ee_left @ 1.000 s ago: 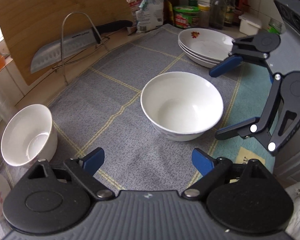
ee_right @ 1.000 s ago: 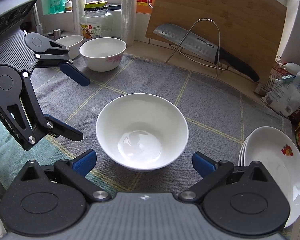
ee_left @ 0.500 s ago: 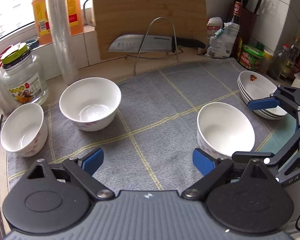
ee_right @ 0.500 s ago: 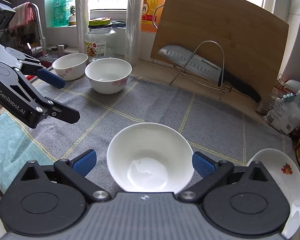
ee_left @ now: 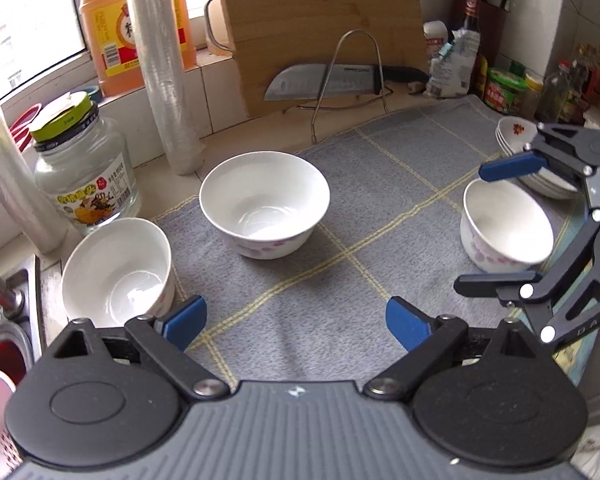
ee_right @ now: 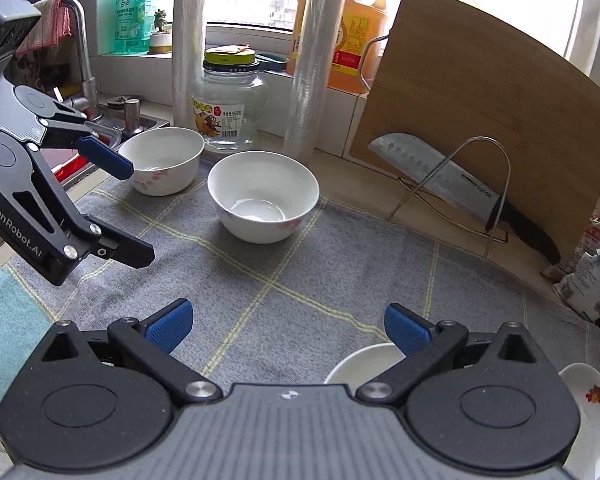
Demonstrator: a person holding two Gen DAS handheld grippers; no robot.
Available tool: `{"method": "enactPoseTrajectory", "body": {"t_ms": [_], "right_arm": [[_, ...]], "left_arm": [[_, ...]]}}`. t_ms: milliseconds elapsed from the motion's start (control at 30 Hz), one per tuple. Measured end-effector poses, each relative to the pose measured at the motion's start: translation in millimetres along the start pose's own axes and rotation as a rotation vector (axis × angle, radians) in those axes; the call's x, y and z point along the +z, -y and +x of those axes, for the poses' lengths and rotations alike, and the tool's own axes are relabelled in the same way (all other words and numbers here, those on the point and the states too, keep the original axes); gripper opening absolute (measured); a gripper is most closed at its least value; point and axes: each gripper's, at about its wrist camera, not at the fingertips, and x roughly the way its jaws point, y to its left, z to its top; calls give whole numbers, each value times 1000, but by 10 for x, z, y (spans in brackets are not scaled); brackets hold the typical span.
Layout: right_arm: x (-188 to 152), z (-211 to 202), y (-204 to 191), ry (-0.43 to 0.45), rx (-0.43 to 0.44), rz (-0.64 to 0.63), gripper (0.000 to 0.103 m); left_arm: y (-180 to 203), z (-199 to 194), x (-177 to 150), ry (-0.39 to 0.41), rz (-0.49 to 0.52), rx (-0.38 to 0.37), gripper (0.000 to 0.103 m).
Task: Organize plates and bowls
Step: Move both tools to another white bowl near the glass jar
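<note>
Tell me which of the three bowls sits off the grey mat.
The left bowl by the jar; the middle bowl and right bowl stand on the mat.

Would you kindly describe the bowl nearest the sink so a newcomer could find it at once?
Start at the grey checked cloth on the counter and go to its end by the glass jar. The white bowl there sits at the cloth's edge beside the sink; unlike the middle bowl, it is narrower and nearest the jar.

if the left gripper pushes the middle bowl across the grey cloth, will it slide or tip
The middle bowl looks glazed and rigid, standing upright on a narrow foot, so a push near the rim may tip it. The grey cloth looks napped, so the bowl would probably drag rather than slide. It is probably breakable.
</note>
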Motion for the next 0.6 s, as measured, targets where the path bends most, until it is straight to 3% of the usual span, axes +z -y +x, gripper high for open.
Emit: {"method": "enactPoseTrajectory", "body": {"t_ms": [133, 333, 600], "right_arm": [[102, 140, -33, -12, 1, -24, 103], [222, 378, -4, -30, 38, -39, 103], [430, 760, 101, -75, 135, -197, 103]], "left_arm": [[-42, 38, 63, -6, 127, 6, 96], [-107, 201, 191, -9, 235, -33, 96], [-262, 548, 366, -64, 347, -29, 96]]}}
